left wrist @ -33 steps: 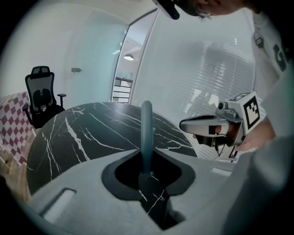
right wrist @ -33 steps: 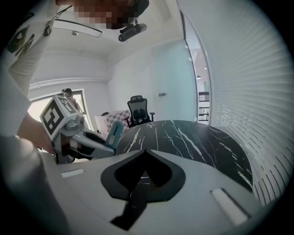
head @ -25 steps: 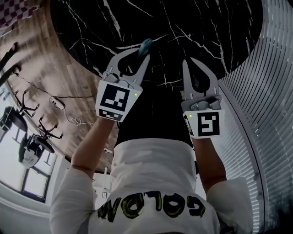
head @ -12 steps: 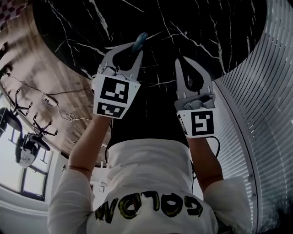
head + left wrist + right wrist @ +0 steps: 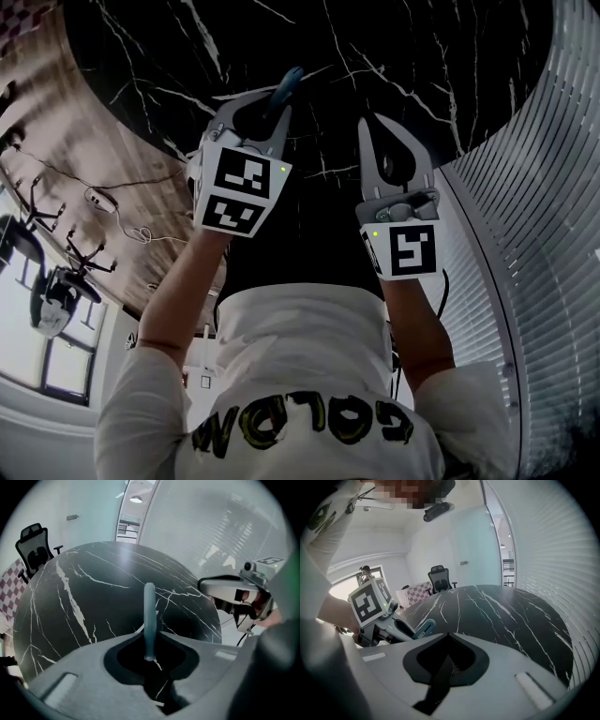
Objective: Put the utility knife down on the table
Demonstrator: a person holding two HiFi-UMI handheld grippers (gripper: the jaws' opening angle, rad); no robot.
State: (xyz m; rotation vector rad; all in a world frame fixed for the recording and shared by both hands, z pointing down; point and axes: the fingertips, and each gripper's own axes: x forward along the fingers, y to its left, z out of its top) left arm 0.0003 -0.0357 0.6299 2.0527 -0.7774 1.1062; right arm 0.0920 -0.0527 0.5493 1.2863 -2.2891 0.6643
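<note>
A light blue utility knife (image 5: pixel 287 84) is pinched between the jaws of my left gripper (image 5: pixel 279 112), which is shut on it. Its handle sticks out past the fingertips, over the black marble table (image 5: pixel 394 47). In the left gripper view the knife (image 5: pixel 149 613) stands straight up out of the left gripper (image 5: pixel 150 638) above the table (image 5: pixel 70 602). My right gripper (image 5: pixel 368 126) hovers beside it to the right, shut, with nothing in it. From the right gripper view (image 5: pixel 447 634) the knife (image 5: pixel 424 627) shows at the left, over the table (image 5: pixel 511 616).
The table is round and its white-veined top shows bare. A slatted wall (image 5: pixel 548 187) curves along the right. Cables (image 5: pixel 112 202) and chair bases (image 5: pixel 56 281) lie on the wooden floor at the left. An office chair (image 5: pixel 35 545) stands beyond the table.
Both grippers have sunk a little toward the table. The left one has tipped more steeply downward, still holding the knife.
</note>
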